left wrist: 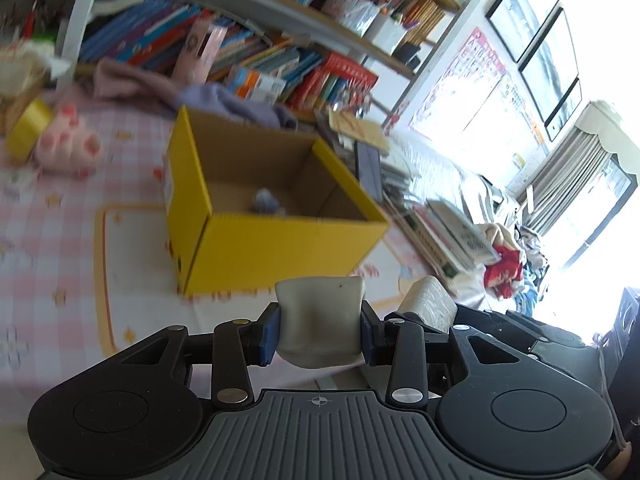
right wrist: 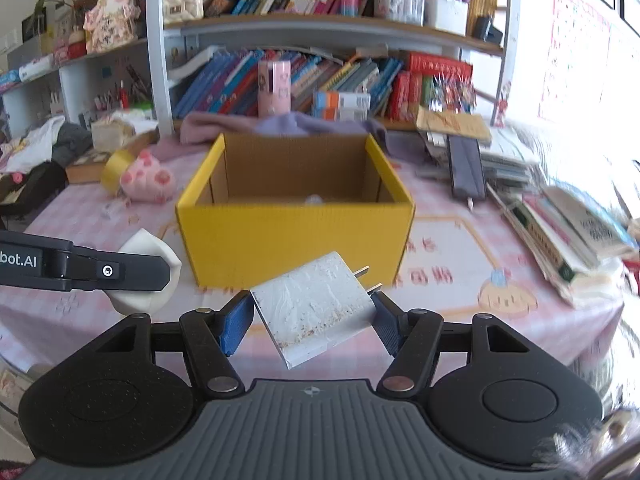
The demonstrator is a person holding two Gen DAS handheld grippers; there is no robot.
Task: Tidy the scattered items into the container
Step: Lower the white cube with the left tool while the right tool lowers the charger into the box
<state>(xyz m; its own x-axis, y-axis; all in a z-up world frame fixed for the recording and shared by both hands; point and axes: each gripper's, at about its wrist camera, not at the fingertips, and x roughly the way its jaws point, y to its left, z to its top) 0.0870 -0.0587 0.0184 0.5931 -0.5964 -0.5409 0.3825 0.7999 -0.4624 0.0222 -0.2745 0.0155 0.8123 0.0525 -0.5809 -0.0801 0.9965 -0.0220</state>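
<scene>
While your left gripper (left wrist: 319,334) is clenched on a cream-white holder (left wrist: 319,318), smooth, matte and shaped like a small trough, your right gripper (right wrist: 313,320) grips a white charger plug (right wrist: 314,308): flat block, scuffed glossy film, brown specks along one edge, two metal prongs (right wrist: 370,280) pointing at the box. Blue ribbed pads (right wrist: 236,322) press both its sides.

Container: yellow cardboard box (right wrist: 294,236), open top, raw brown corrugated inside, sitting on the table just ahead of both grippers. Both held items hang just short of its near wall, above the cloth.

Hard to read: a small grey-blue lump (left wrist: 265,202) on the box floor, blurred in the left view, barely a pale glint over the rim in the right. Left view is motion-smeared overall. Window side is blown out white.

Surface: pink-and-white checked tablecloth (right wrist: 72,216) with cartoon prints. On it, a pink plush pig (right wrist: 146,178), yellow tape roll (right wrist: 114,170), lilac cloth (right wrist: 280,126) behind the box, stacked books (right wrist: 576,232) at right. Crowded bookshelf (right wrist: 320,76) behind
</scene>
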